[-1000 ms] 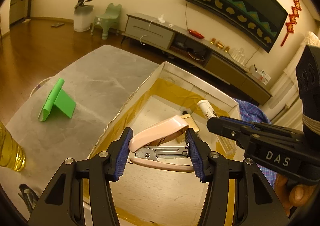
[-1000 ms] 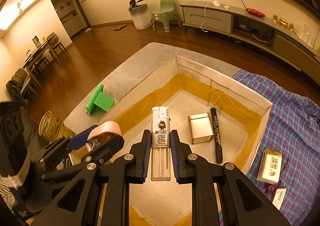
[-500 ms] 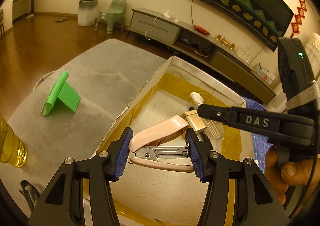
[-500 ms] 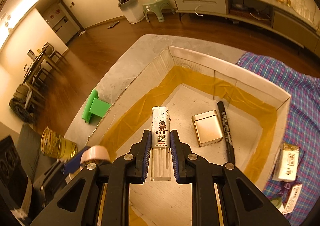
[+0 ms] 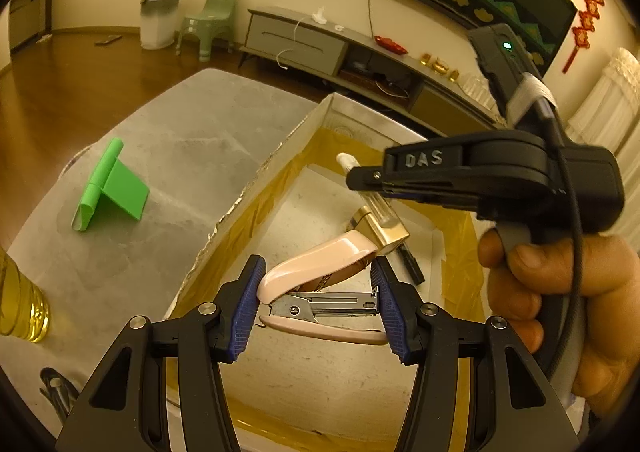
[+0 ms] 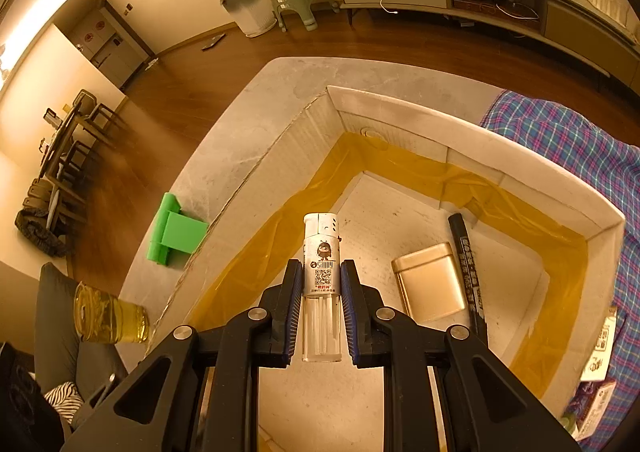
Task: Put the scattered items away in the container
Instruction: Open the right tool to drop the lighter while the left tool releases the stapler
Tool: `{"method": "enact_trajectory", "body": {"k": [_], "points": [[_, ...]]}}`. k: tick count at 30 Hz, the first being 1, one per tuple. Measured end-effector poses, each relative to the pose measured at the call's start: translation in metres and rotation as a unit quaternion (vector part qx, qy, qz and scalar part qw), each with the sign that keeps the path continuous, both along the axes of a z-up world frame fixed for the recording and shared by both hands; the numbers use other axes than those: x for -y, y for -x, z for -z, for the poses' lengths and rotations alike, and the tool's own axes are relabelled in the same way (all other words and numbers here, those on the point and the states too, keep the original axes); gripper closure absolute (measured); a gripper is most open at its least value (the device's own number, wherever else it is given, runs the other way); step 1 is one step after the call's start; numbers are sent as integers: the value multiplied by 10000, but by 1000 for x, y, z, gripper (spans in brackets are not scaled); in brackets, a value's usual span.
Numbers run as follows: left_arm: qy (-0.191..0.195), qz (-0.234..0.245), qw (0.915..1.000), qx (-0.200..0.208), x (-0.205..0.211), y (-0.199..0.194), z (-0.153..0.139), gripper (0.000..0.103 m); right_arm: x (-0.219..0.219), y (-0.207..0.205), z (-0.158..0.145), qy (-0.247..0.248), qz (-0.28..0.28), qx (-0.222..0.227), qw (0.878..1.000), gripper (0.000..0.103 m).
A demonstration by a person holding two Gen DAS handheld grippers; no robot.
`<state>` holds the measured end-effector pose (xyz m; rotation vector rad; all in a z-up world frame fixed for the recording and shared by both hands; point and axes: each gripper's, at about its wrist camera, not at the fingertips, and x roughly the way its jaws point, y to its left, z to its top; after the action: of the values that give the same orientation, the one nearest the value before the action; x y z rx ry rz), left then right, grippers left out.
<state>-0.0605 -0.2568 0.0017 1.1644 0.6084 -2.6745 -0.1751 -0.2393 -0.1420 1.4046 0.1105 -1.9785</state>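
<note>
Both grippers pinch items above the open cardboard box.

The left gripper (image 5: pixel 318 302) has its blue pads pressed on a pink stapler (image 5: pixel 320 292), held lengthwise between them with its lid sprung up, over the box floor. The right gripper (image 6: pixel 321 298) is clamped on a white lighter (image 6: pixel 322 276), which stands upright between its fingers, clear base toward the camera. Just ahead and right of the lighter, a gold tin (image 6: pixel 430 286) lies on the floor of the cardboard box (image 6: pixel 440 124), with a black marker (image 6: pixel 468 272) beside it. Left of both grippers, outside the box on the grey table (image 5: pixel 192 140), sit a green phone stand (image 5: pixel 110 188) and, nearer, a bottle of yellow liquid (image 6: pixel 108 318). To the right lies a plaid cloth (image 6: pixel 568 140).
</note>
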Motion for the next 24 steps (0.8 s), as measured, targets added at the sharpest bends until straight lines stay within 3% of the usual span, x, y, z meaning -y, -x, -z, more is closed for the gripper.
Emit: {"method": "enact_trajectory", "body": {"k": [14,24], "points": [[-46,74,9997,213,0,6,9,46,21,21,19,-497,62,-210,9985,82],[-586,19,9982,79,14,5,10,45,5,17,17,-386,120,-113,9991,75]]}}
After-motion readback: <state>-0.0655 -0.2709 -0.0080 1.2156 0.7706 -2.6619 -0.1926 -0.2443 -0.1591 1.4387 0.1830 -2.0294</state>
